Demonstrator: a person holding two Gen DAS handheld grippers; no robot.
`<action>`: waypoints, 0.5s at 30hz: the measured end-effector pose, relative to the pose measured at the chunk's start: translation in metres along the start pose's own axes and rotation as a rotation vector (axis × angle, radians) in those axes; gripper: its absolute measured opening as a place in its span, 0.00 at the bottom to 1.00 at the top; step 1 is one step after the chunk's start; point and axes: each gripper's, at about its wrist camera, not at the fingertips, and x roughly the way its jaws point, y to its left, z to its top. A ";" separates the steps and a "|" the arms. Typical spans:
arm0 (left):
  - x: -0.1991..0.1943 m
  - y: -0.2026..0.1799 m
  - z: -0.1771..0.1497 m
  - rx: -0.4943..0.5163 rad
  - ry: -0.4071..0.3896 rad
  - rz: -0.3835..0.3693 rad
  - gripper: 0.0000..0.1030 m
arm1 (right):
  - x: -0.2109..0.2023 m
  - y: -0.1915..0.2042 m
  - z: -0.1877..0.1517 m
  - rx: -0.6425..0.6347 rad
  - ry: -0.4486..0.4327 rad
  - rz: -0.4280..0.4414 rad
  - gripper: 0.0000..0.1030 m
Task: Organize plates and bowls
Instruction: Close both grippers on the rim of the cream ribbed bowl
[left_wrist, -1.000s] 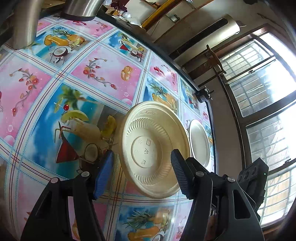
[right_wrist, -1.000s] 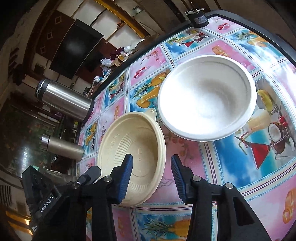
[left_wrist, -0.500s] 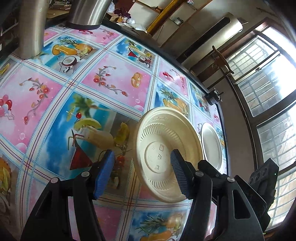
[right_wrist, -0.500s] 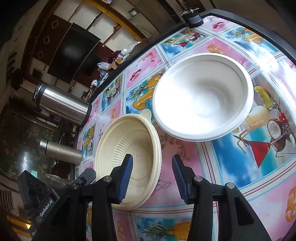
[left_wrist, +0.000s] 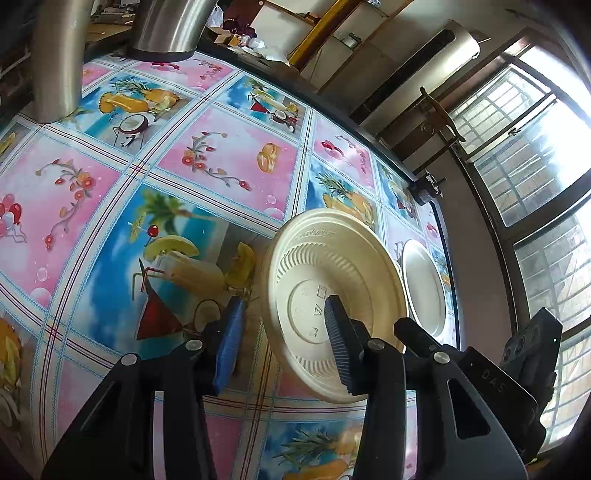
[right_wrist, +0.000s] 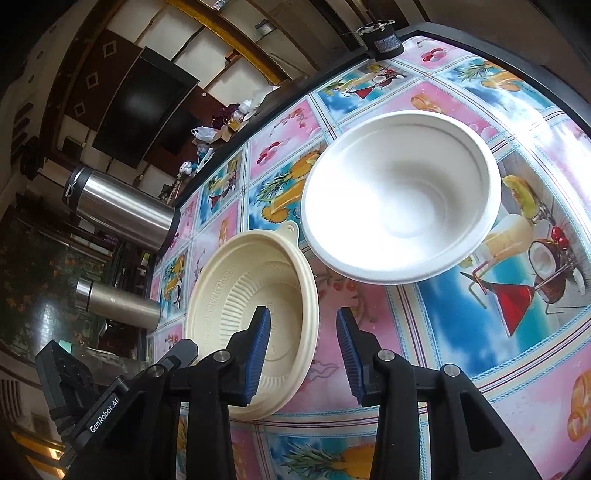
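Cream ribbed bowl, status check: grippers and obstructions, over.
Both grippers open. Left gripper and right gripper each straddle the cream ribbed plastic bowl rim. White round bowl adjacent, upright. Nothing between them.

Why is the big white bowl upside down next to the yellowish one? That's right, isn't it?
Not quite. The white bowl stands right way up, its hollow inside showing in the right wrist view. It does sit next to the yellowish bowl.

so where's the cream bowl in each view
Left wrist: cream bowl, underside toward camera, centre, rim between the left gripper fingers.
Right wrist: lower left, inside showing, rim between the right gripper fingers.
Shared landmark: white bowl beside it.
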 end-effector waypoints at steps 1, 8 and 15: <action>0.000 0.000 0.000 0.001 -0.001 0.000 0.36 | 0.000 0.000 0.000 -0.004 0.001 -0.002 0.33; 0.005 0.000 -0.001 0.008 0.006 0.012 0.32 | 0.002 0.001 -0.001 -0.010 0.004 -0.006 0.31; 0.004 0.002 -0.002 0.004 0.002 0.011 0.26 | 0.003 0.003 -0.003 -0.017 0.004 -0.014 0.22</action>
